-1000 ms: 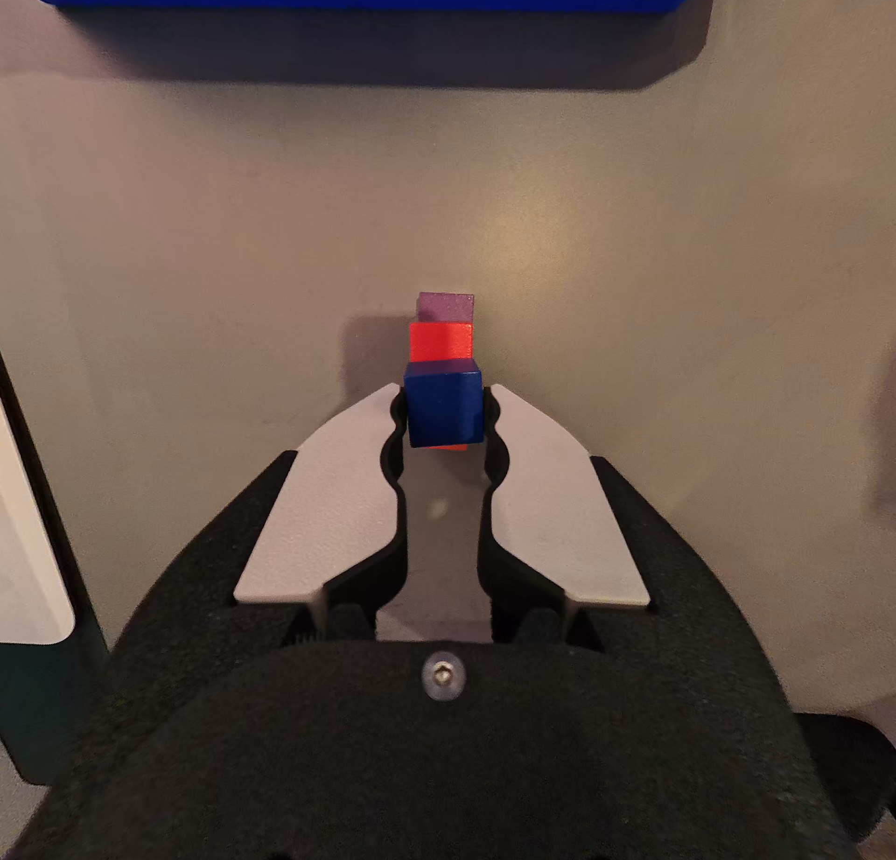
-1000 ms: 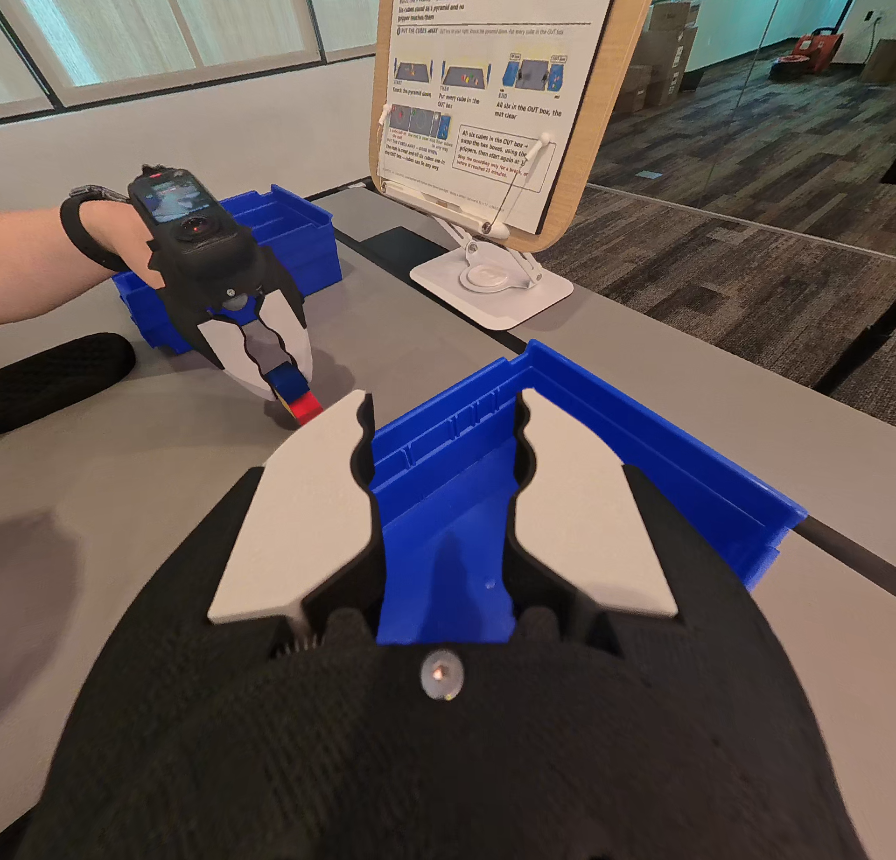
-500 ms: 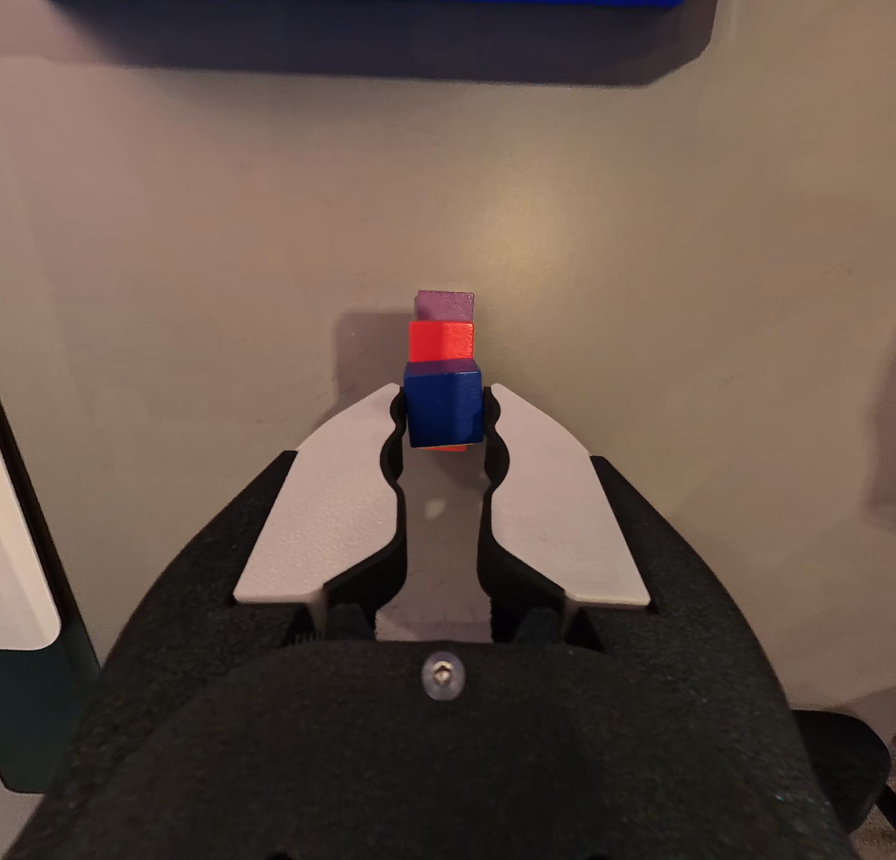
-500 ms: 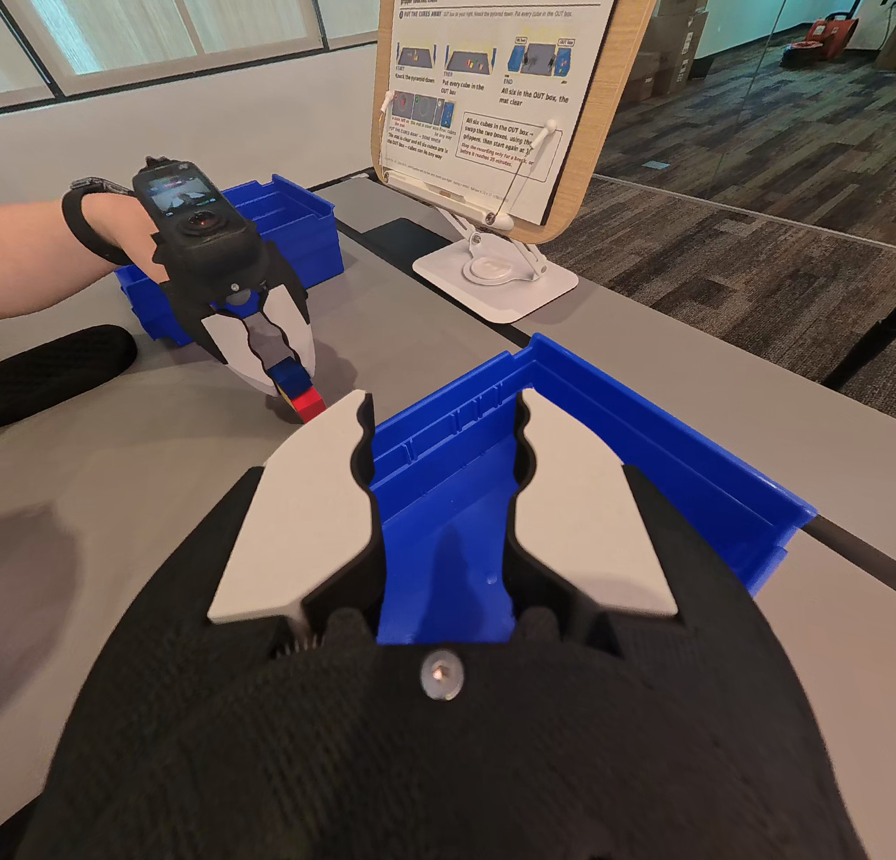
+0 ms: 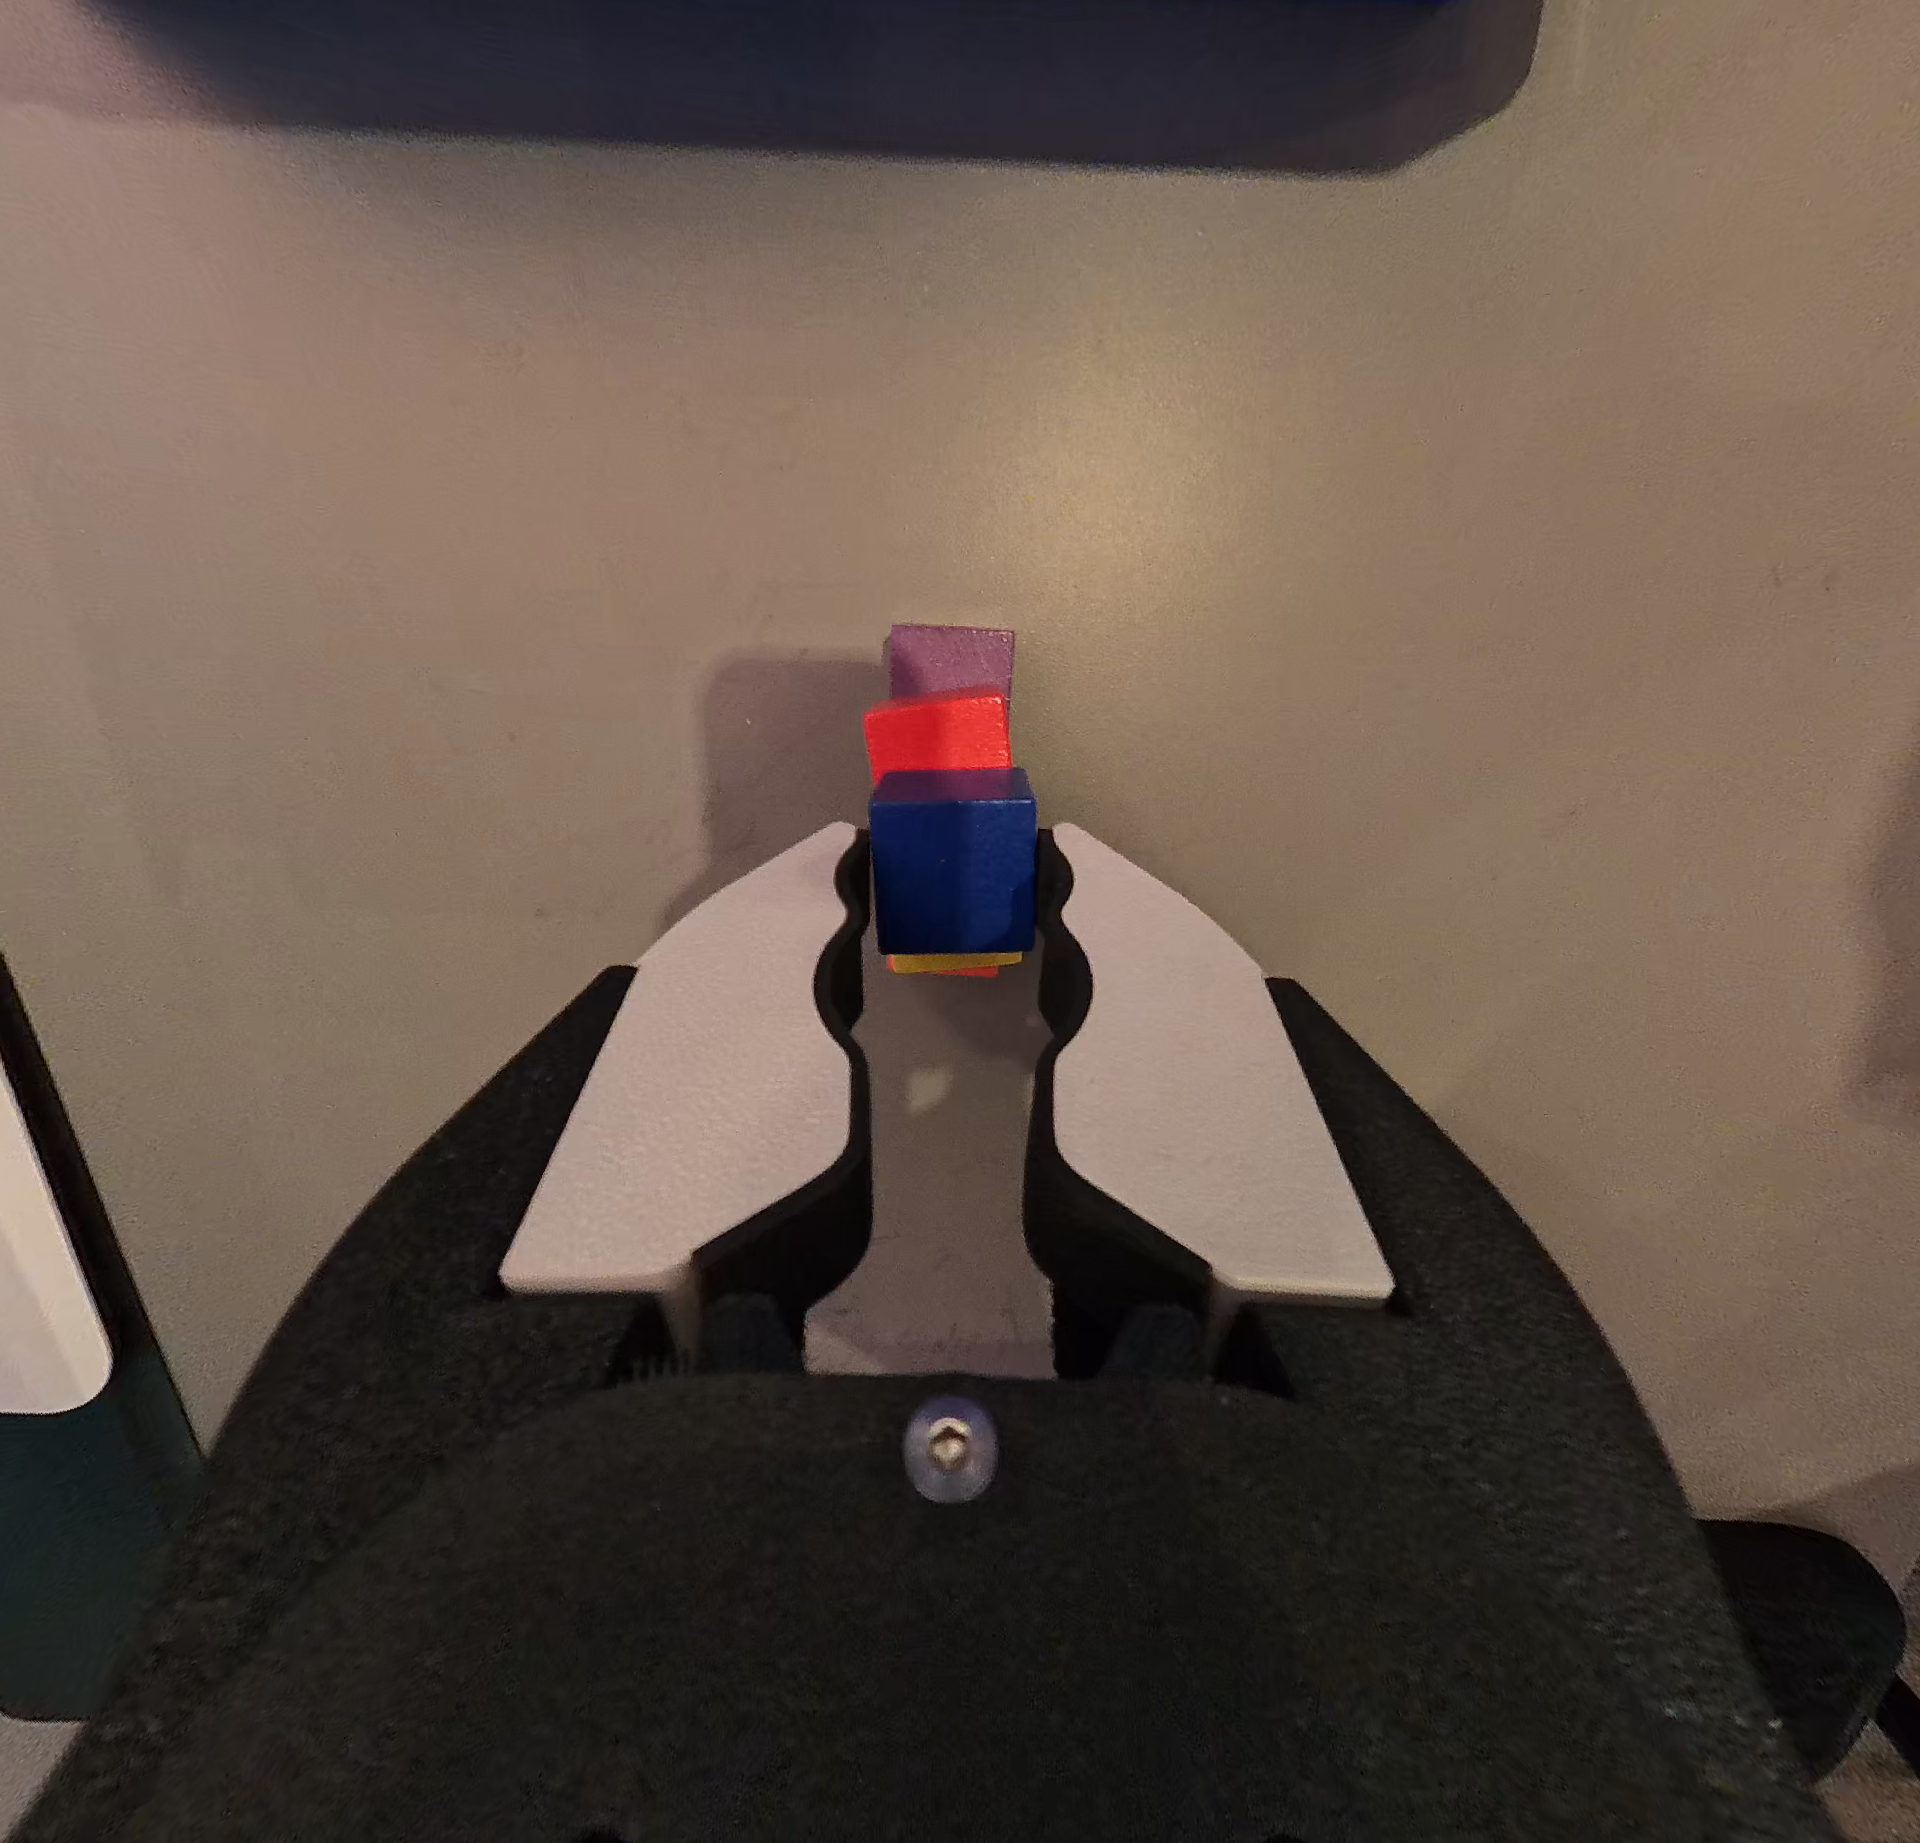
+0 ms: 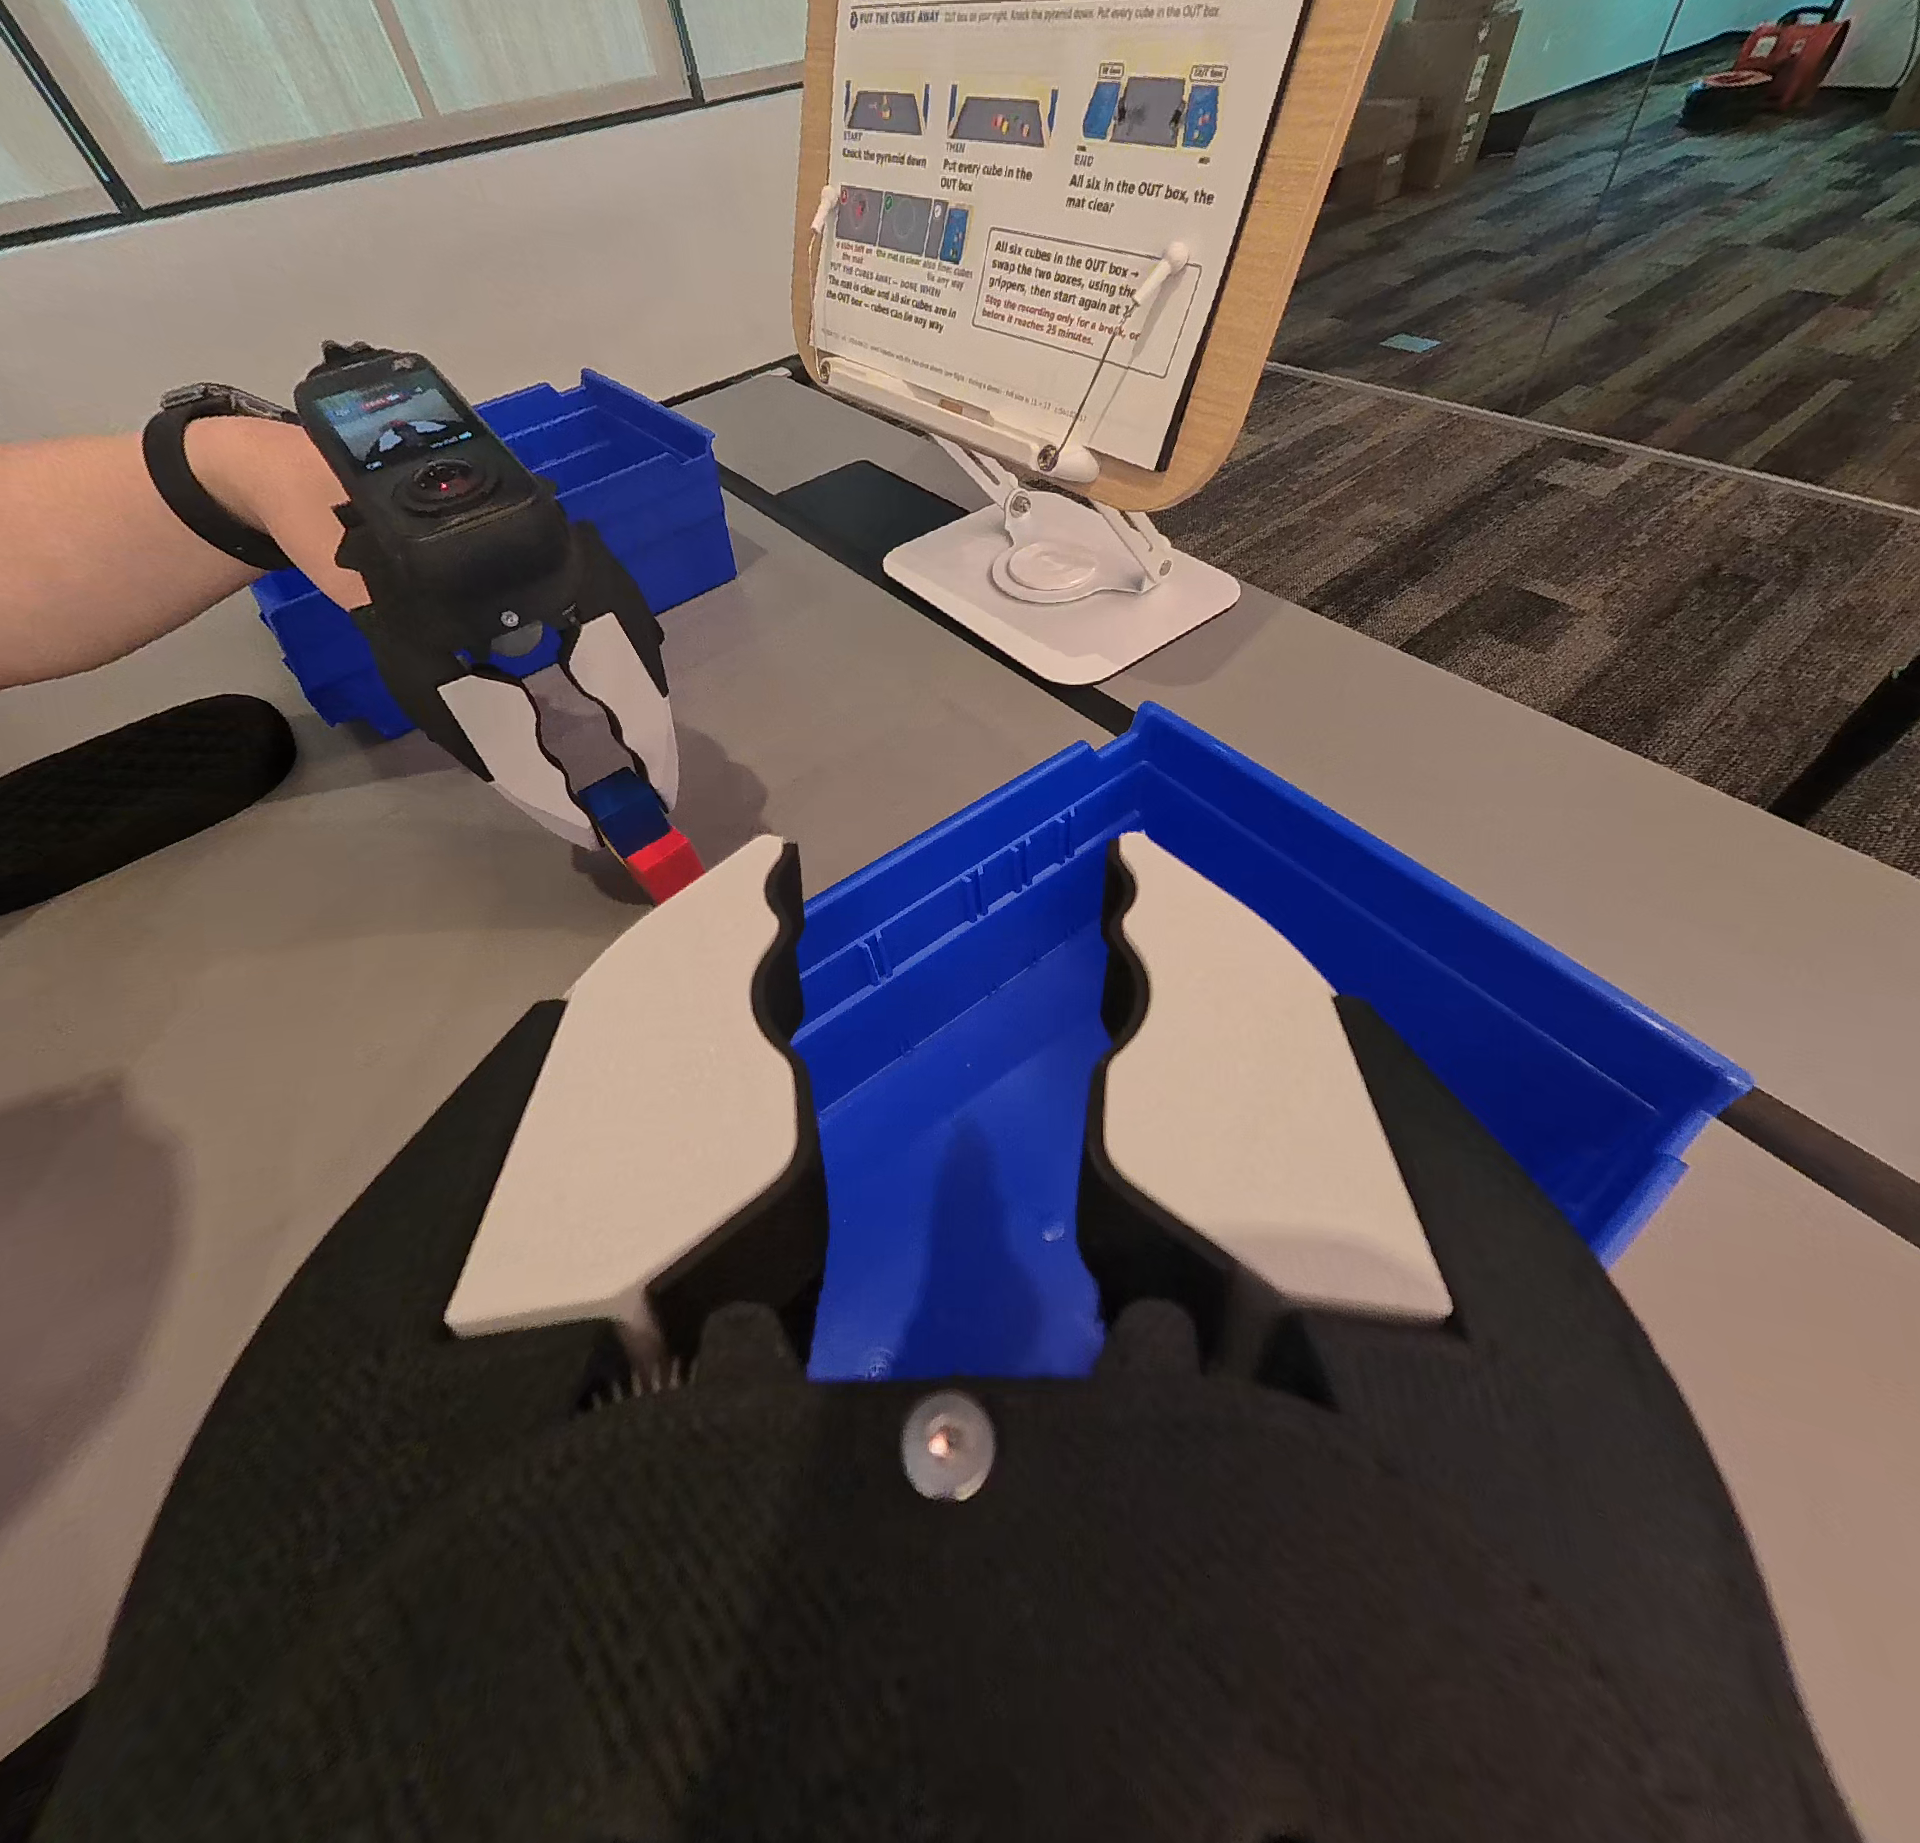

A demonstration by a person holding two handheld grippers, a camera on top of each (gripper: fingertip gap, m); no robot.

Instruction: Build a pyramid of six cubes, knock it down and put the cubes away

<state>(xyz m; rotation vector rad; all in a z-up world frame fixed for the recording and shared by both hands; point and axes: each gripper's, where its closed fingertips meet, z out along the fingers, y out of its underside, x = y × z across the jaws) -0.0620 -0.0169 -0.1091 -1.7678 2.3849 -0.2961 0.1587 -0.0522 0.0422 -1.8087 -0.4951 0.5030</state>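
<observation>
Cubes are the centre of it: a blue cube [image 5: 953, 863] sits pinched between the tips of the left gripper [image 5: 951, 884], poised just over a red cube [image 5: 938, 731] with a purple cube [image 5: 951, 659] beyond it, and a sliver of yellow cube [image 5: 940, 963] shows beneath the blue one, all on the grey table [image 5: 1351, 546]. By my reading the building step is in hand, the blue cube going onto an upper tier; how many cubes stand below cannot be told. The next move calls for lowering it squarely across two cubes, then easing the jaws apart without nudging the slightly skewed red one. The right gripper [image 6: 951, 910] hangs wide apart and holds nothing, over a blue bin [image 6: 1455, 972]; a second blue bin [image 6: 623, 484] stands behind the left one. An instruction sheet [image 6: 1039, 183] with small pictures and printed text stands on a white stand [image 6: 1060, 588]; no brand marks are legible.
</observation>
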